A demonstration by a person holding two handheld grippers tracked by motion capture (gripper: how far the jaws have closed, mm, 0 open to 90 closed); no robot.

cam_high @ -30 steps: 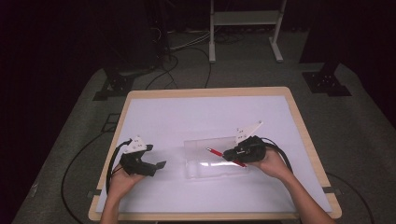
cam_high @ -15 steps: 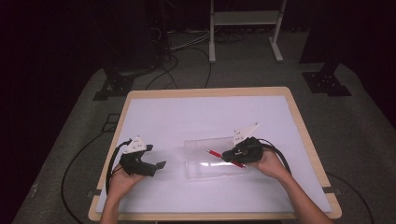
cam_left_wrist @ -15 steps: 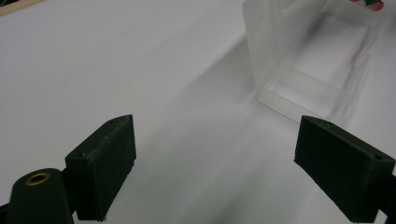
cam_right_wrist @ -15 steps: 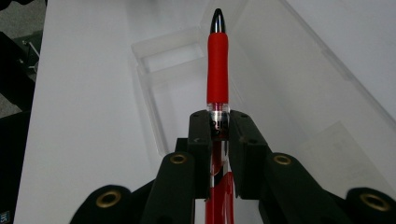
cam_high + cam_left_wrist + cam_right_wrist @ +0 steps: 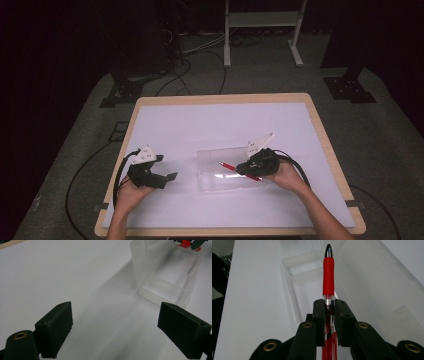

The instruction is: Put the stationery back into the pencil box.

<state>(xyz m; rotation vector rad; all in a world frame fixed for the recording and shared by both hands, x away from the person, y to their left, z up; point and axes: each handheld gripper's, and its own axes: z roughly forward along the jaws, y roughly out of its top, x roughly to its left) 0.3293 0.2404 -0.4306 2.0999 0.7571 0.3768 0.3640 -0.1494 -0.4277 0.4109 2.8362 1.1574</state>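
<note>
A red pen (image 5: 328, 272) with a dark tip sticks out from my right gripper (image 5: 329, 307), whose jaws are shut on its clear barrel. In the high view that gripper (image 5: 242, 169) holds the pen (image 5: 229, 166) over an open clear plastic case (image 5: 220, 172) lying mid-table, tip pointing left. The case (image 5: 372, 277) lies right under the pen, its lid folded open. My left gripper (image 5: 170, 177) rests low at the table's left, apart from the case. Its jaws (image 5: 120, 325) stand wide open with nothing between them, facing the case (image 5: 162, 277).
The white sheet (image 5: 215, 125) covers the wooden table (image 5: 322, 145). Black cables trail from both grippers off the front edge. A metal stand (image 5: 260, 30) and cables sit on the floor behind the table.
</note>
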